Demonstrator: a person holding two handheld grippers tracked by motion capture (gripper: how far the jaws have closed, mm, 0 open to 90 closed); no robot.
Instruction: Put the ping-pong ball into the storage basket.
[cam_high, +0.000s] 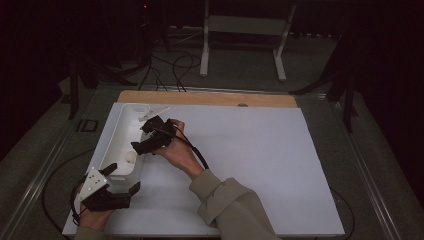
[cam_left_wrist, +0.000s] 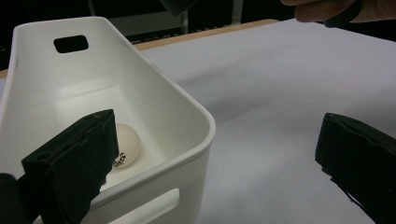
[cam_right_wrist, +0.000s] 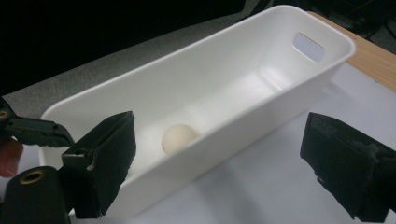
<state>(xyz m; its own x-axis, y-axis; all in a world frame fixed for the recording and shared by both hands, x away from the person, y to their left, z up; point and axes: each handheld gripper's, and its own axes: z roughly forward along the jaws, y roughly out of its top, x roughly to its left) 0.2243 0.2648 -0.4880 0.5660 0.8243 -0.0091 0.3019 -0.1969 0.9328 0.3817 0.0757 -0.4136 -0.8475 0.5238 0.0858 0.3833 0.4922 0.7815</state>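
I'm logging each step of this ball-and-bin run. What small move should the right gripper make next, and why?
Probably draw the right gripper back from the white bin. Its jaws stand open and empty, straddling the bin's long wall, and the ball already rests on the bin floor. The left gripper, also open, straddles the near end wall.

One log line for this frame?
left gripper: open, at bin's near end | right gripper: open, over bin | ball: in bin

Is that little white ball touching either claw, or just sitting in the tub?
Apart. In the right gripper view the ball lies on the tub floor, beyond the open right claw, with tub wall between.
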